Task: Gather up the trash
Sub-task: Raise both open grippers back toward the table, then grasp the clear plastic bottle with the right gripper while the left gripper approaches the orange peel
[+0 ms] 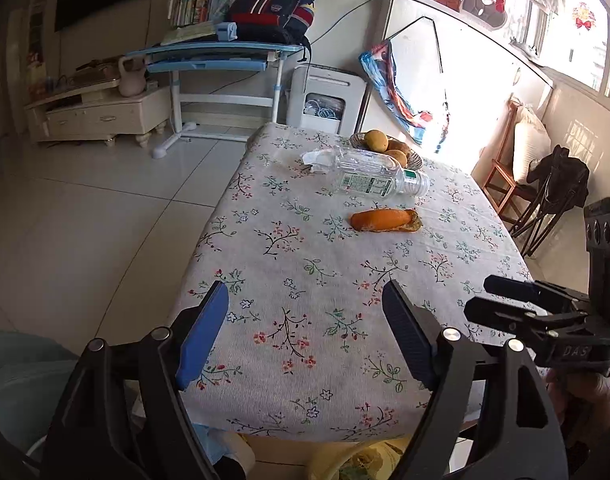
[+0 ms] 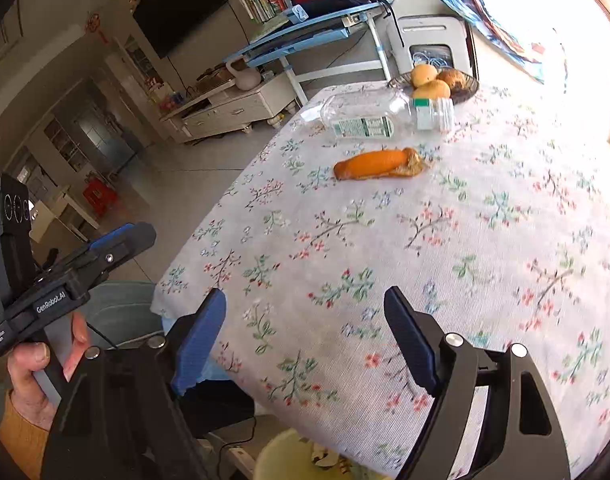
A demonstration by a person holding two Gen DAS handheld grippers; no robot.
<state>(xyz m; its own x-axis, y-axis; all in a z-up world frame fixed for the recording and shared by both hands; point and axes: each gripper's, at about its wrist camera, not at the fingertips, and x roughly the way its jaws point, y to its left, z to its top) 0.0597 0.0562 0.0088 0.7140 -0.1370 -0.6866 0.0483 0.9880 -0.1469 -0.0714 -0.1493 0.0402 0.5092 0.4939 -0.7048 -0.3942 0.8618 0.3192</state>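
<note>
Trash lies far down the floral-clothed bench (image 1: 305,280): an orange peel (image 1: 385,220), an empty plastic bottle (image 1: 375,178) on its side beyond it and a crumpled tissue (image 1: 317,159) beside the bottle, while the left gripper (image 1: 305,332) and right gripper (image 2: 305,336) hover spread and empty over the near edge.

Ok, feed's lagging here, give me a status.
Left gripper and right gripper open, empty. Bottle, peel, tissue on the table. Nothing in the way.
</note>
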